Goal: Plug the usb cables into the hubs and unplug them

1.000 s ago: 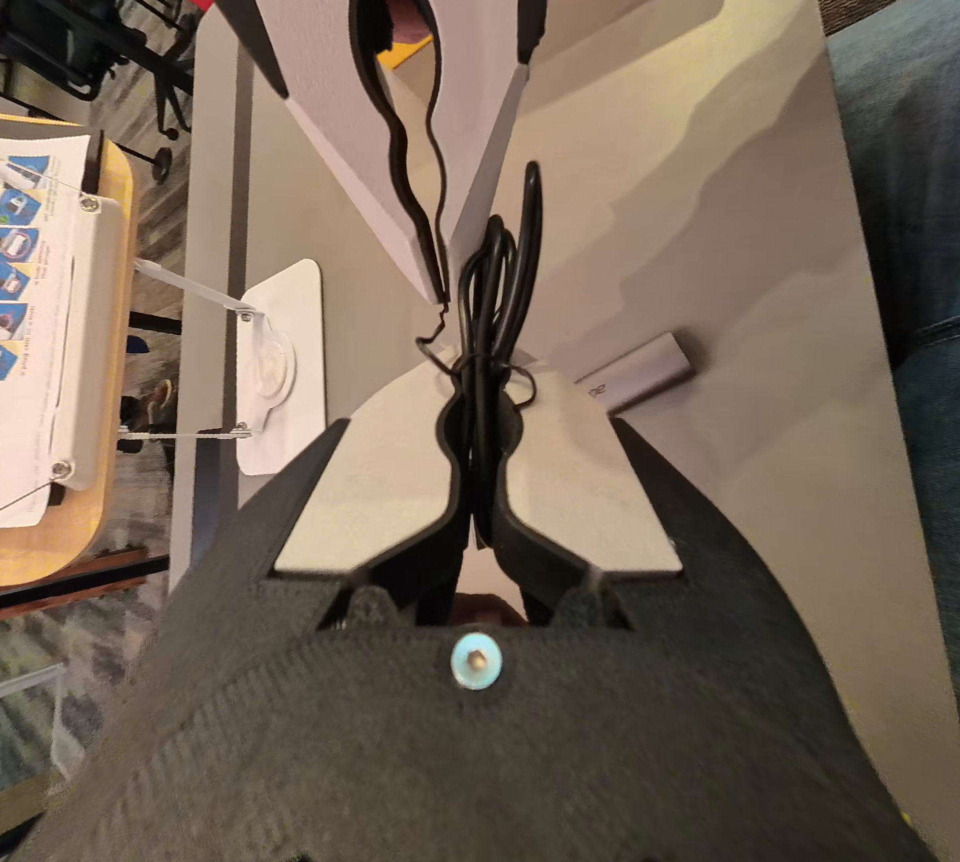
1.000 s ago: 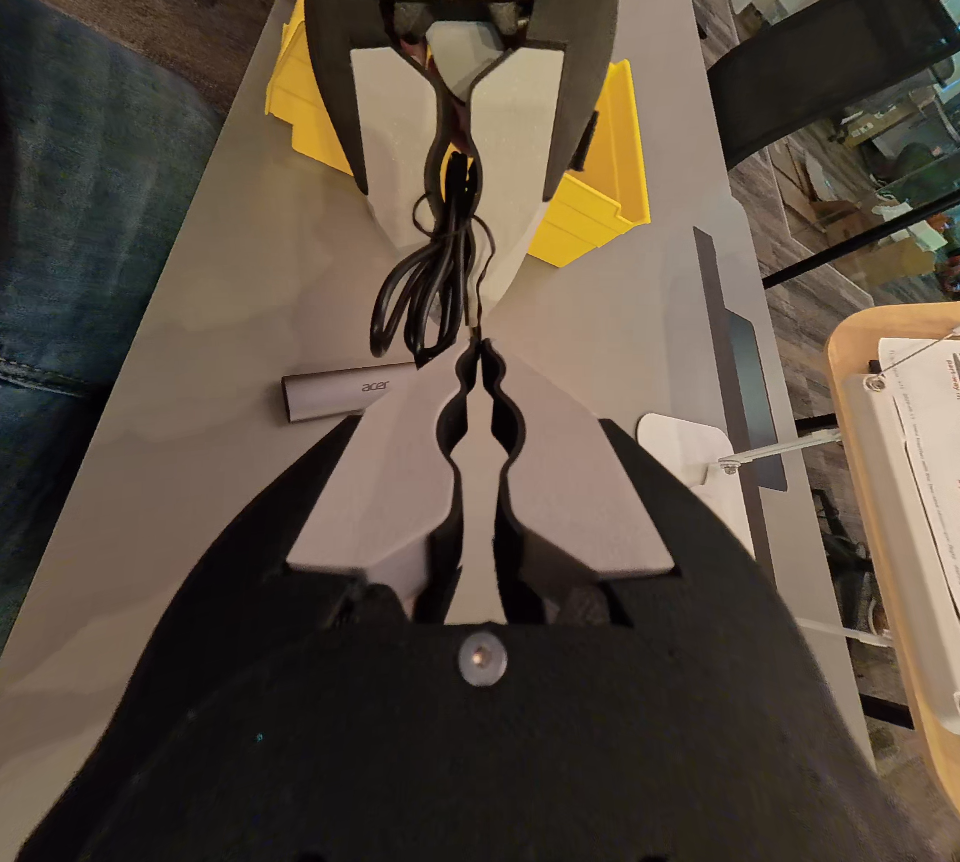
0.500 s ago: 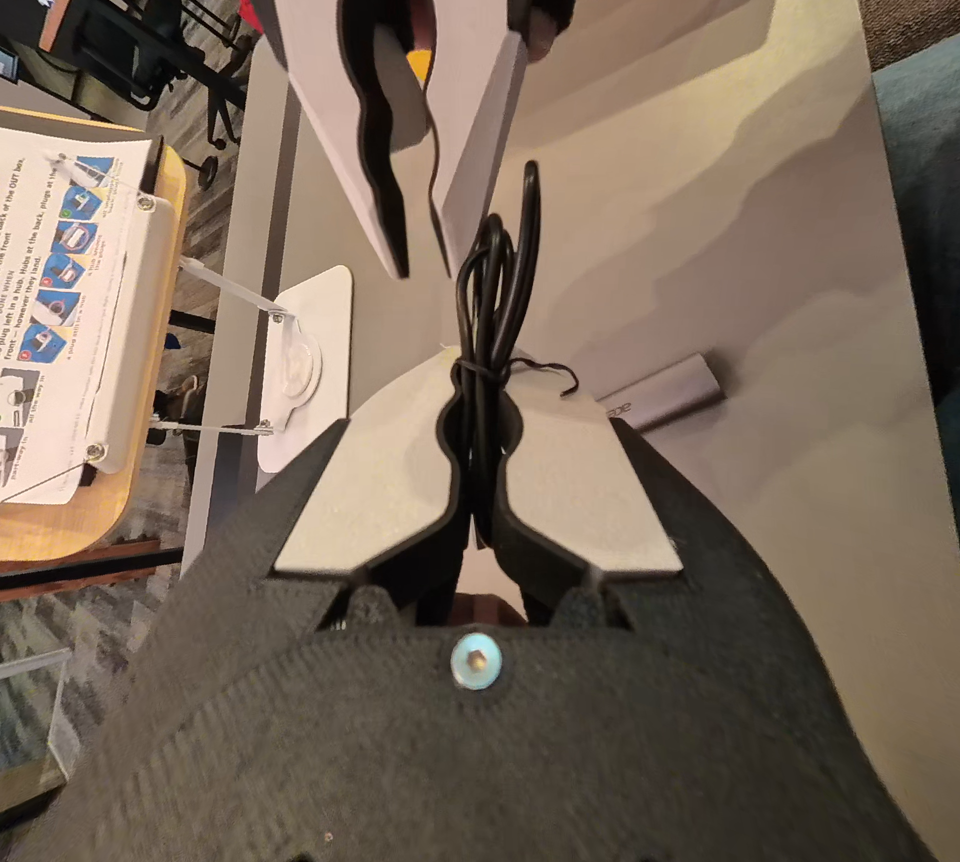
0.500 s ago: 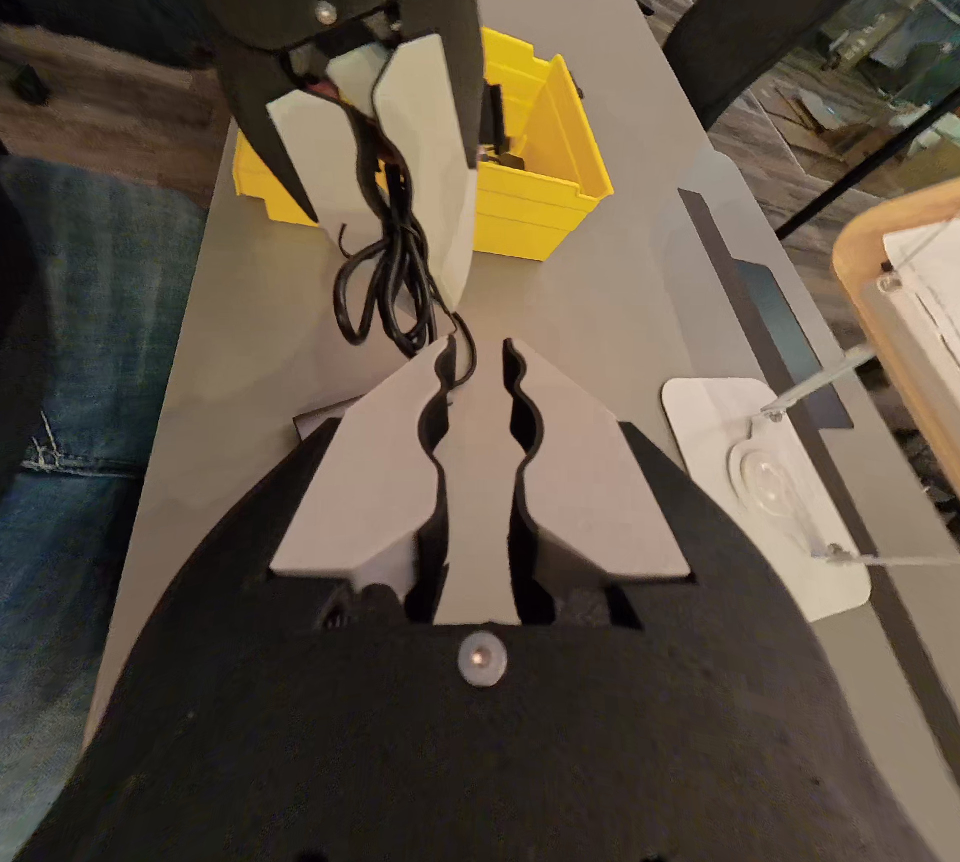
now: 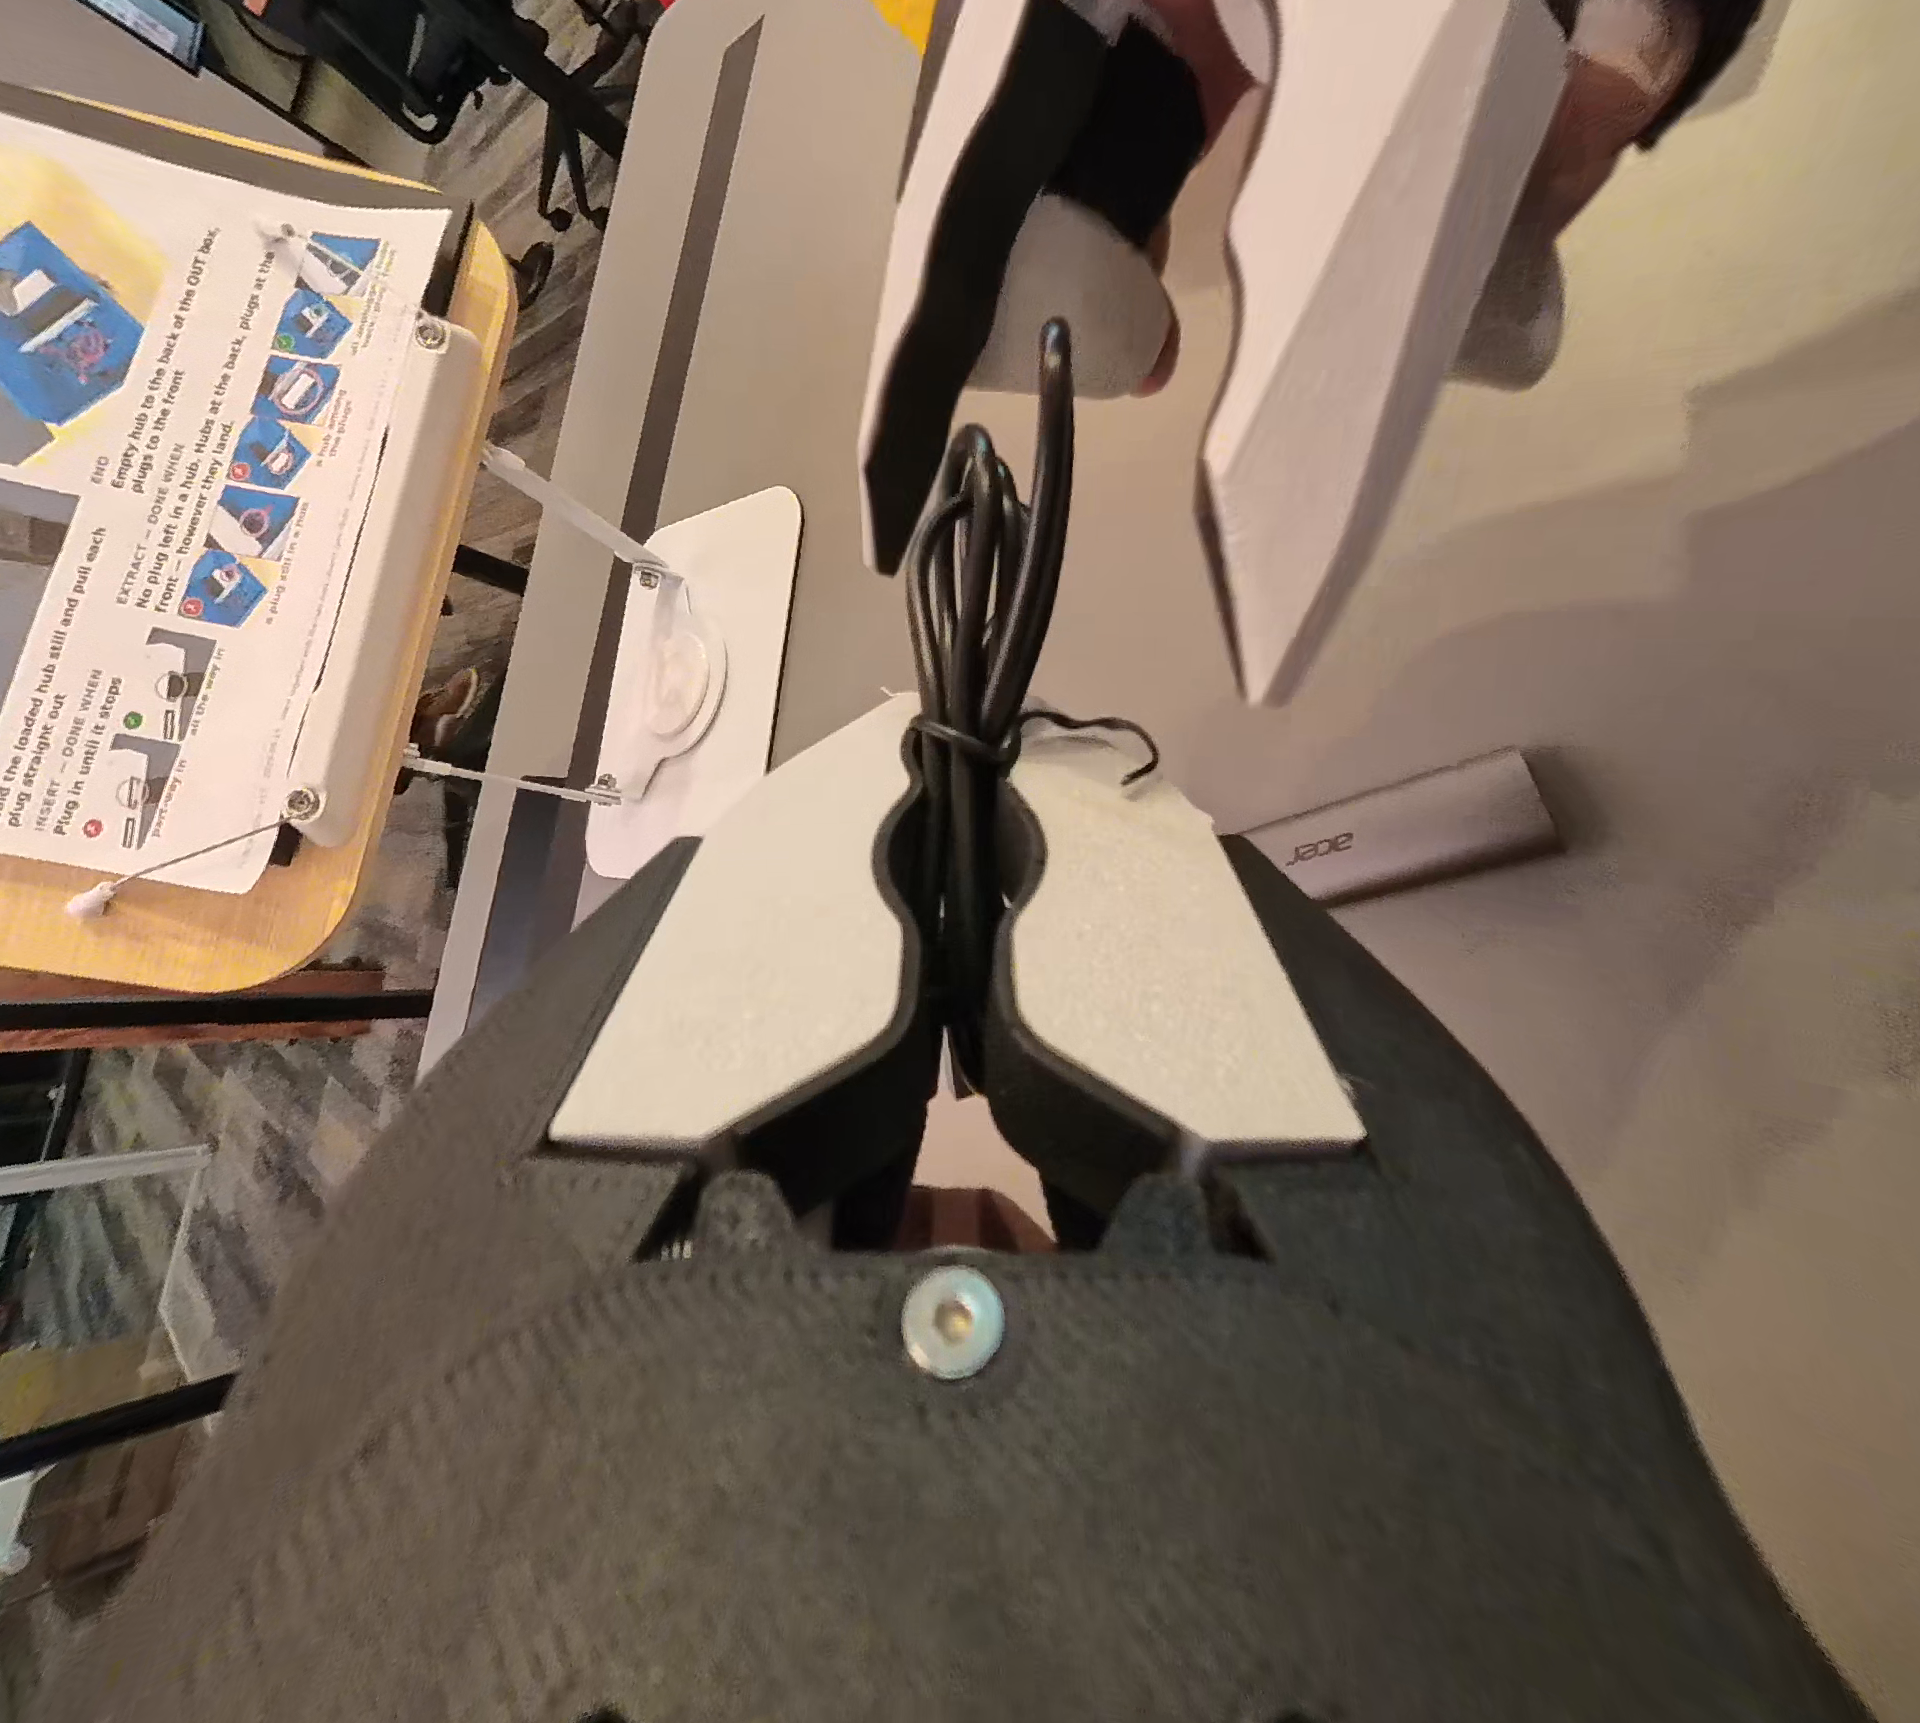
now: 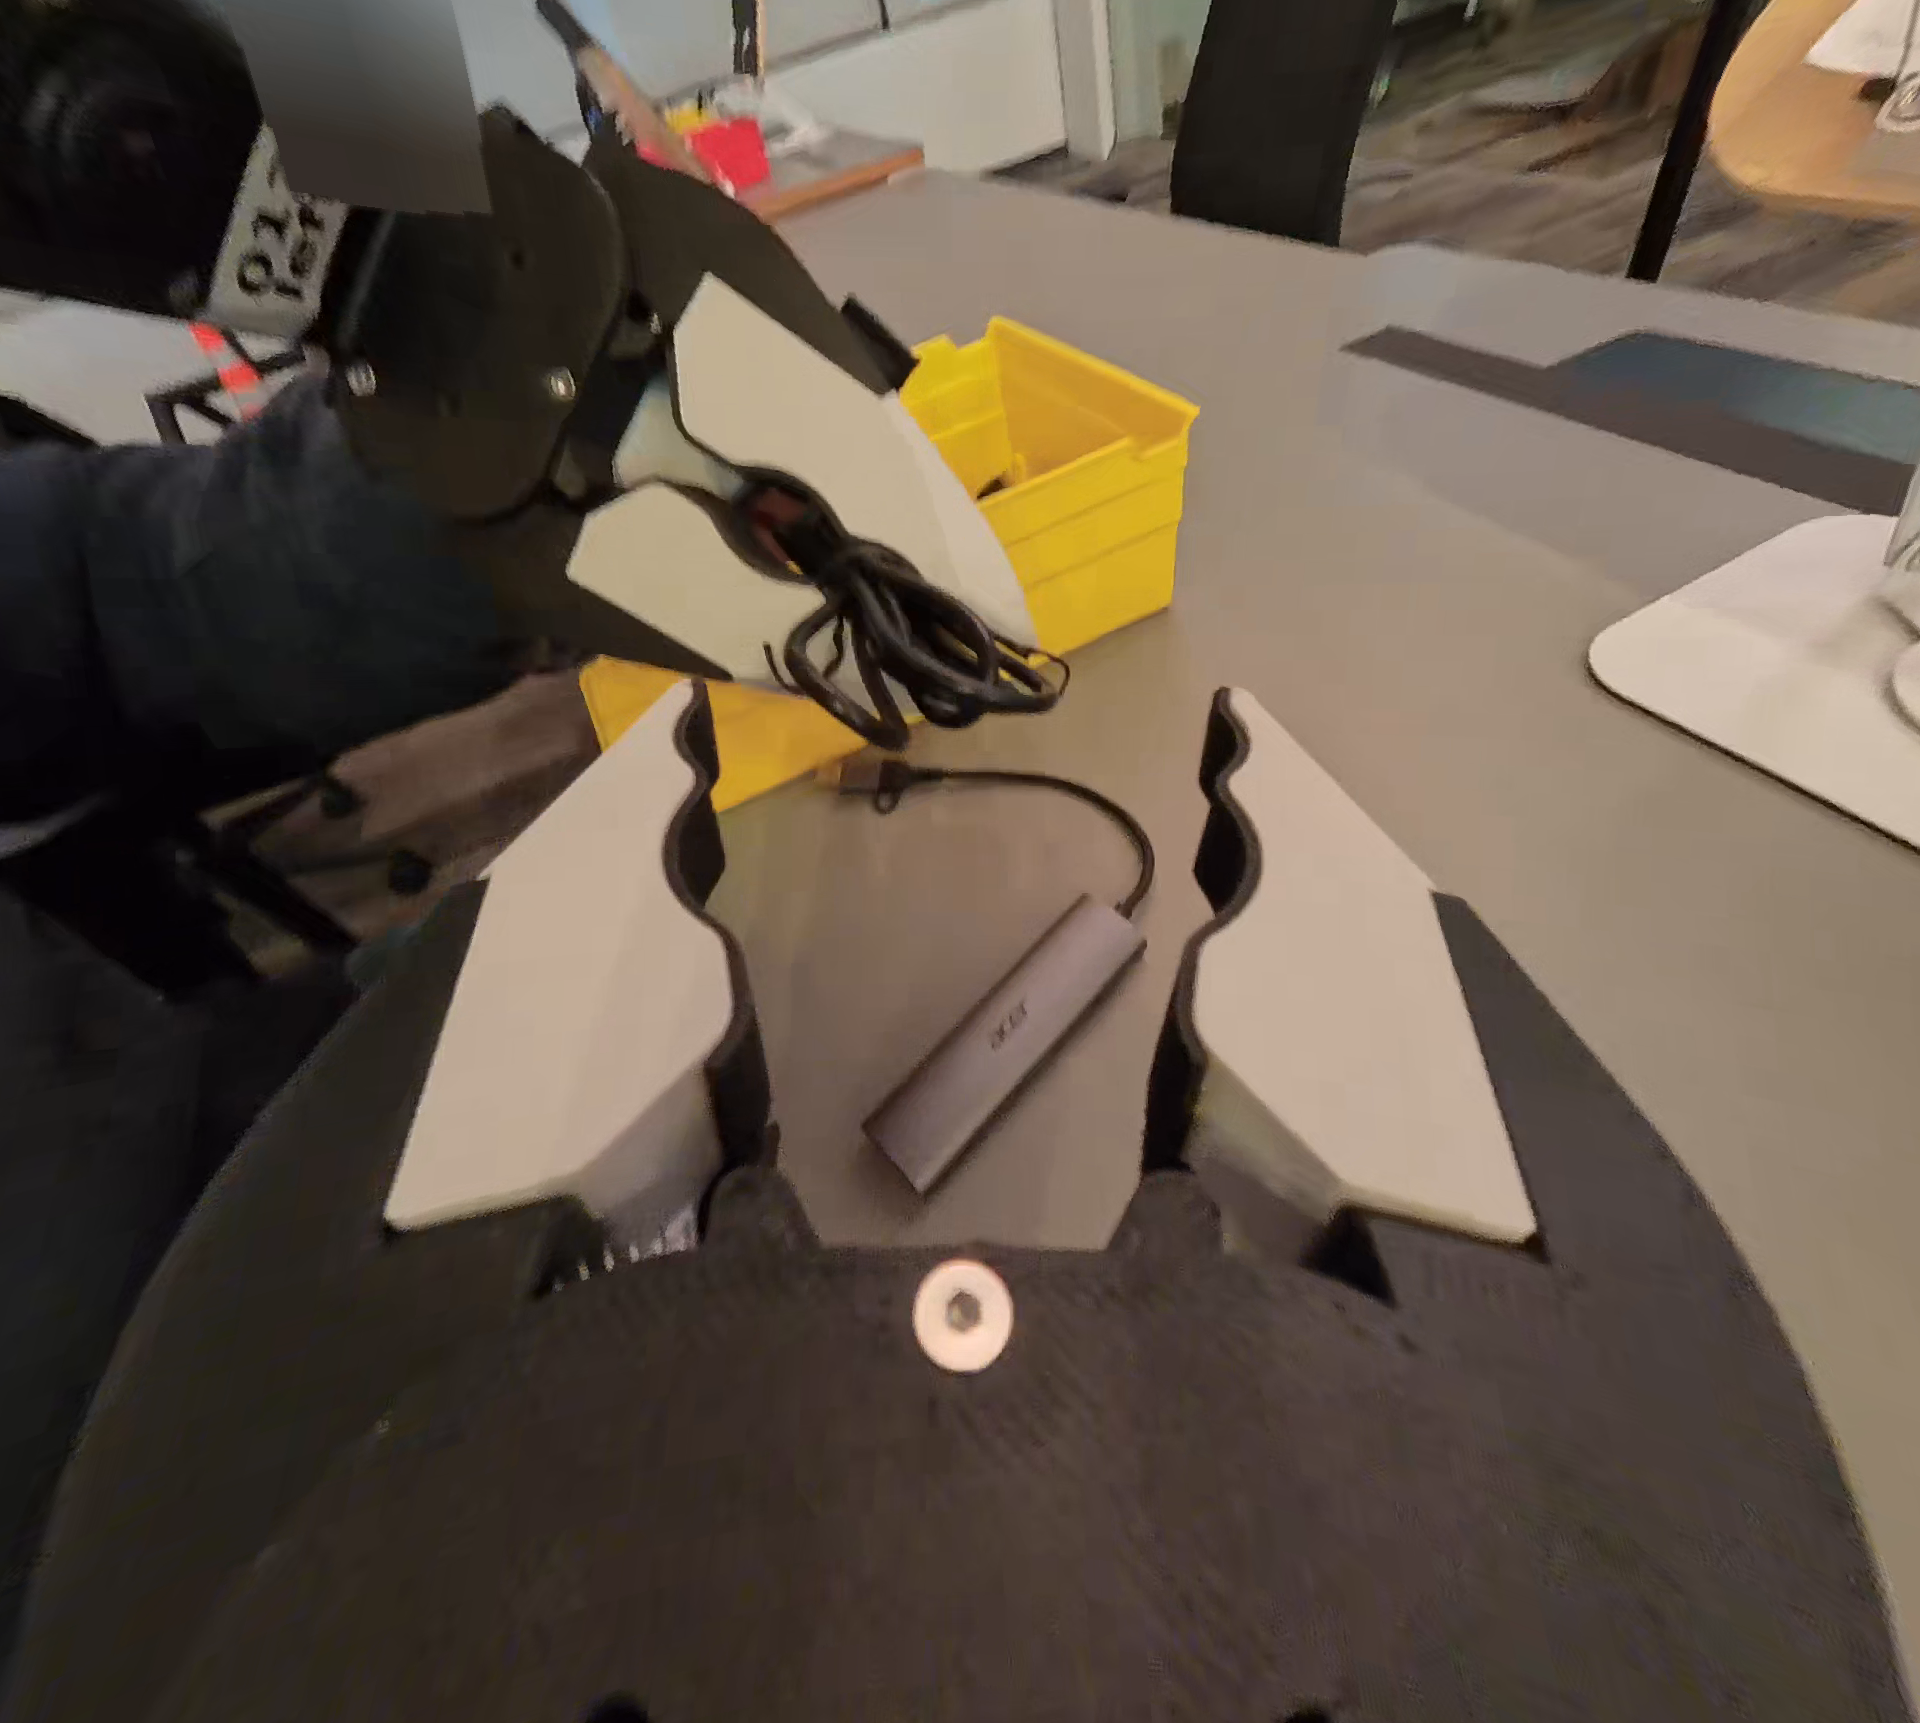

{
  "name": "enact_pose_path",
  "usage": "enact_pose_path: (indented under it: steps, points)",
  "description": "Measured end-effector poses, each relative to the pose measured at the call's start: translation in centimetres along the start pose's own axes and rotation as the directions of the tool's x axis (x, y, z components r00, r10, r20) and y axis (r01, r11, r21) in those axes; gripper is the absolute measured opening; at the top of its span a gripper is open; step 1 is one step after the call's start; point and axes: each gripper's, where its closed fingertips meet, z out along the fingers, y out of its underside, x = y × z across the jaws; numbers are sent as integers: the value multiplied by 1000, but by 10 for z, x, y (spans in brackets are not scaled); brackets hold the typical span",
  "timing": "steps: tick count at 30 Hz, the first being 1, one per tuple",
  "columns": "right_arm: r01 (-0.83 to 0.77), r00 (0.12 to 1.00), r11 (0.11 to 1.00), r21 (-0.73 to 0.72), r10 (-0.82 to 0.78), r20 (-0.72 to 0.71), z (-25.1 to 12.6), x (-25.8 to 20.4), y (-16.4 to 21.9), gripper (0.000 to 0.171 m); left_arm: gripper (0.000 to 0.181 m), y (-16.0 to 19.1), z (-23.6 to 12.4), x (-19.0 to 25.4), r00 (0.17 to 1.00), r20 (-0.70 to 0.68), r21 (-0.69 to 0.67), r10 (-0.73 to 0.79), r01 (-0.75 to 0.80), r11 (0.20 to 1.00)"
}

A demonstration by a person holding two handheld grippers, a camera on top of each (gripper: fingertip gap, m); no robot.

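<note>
Left tool (image 5: 961, 800): clamped on bundled black usb cable (image 5: 982, 593), held above tabletop (image 6: 1351, 634).
Right tool (image 6: 961, 842): jaws wide apart, empty.
Hub (image 6: 1003, 1039): flat on tabletop, between right tool's fingers, beneath them.

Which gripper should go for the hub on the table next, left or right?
Right. The right gripper is open and empty, with the grey hub lying on the table between its fingers in its wrist view. The left gripper is shut on the bundled black cable, so it is occupied.
</note>
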Motion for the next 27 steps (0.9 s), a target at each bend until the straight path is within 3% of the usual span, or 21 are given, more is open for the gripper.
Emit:
enact_pose_path:
  steps: [5,12,27]
  points:
    - [45,996,998,39,-42,-75,9,0,-2,84,6,-1,1,-2,999,31,-7,8,-8,1000]
    - [-39,999,993,115,40,-2,8,-7,-8,60,6,-4,1,-3,999,48,-6,19,-19,1000]
    - [-31,999,989,147,36,-33,2,-7,-9,43,6,-7,1,-8,996,89,-4,-1,2,1000]
